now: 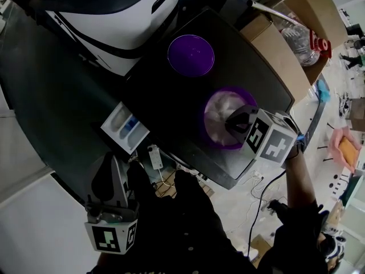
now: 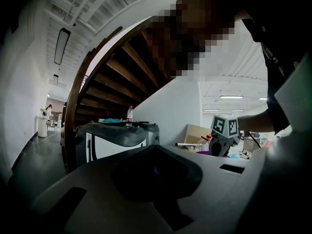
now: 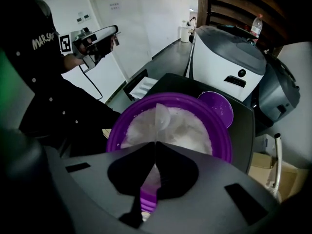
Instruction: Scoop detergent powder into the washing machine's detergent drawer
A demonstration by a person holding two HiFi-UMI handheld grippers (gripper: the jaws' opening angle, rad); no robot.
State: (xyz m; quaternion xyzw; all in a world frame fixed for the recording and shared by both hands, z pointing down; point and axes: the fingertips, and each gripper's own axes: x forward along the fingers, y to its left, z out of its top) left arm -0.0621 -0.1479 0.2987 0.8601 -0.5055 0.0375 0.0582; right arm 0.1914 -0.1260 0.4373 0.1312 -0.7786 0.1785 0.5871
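Note:
A purple bowl (image 1: 212,140) of white detergent powder (image 1: 218,110) stands on the machine's black top. My right gripper (image 1: 232,123) hangs over the bowl, shut on the handle of a clear plastic scoop (image 3: 162,117). The scoop's cup rests in the powder (image 3: 187,128), ringed by the bowl's rim (image 3: 117,130). The detergent drawer (image 1: 124,127) is pulled open at the front left, with white and blue compartments. My left gripper (image 1: 104,173) is below the drawer, away from it, jaws shut with nothing held. The right gripper view shows it raised (image 3: 92,40) near the drawer (image 3: 140,87).
A purple lid (image 1: 191,54) lies on the black top behind the bowl. A white and grey appliance (image 1: 125,16) stands beyond. Cardboard boxes (image 1: 296,44) sit at the right. A power strip (image 1: 155,156) and cables hang below the machine's front edge.

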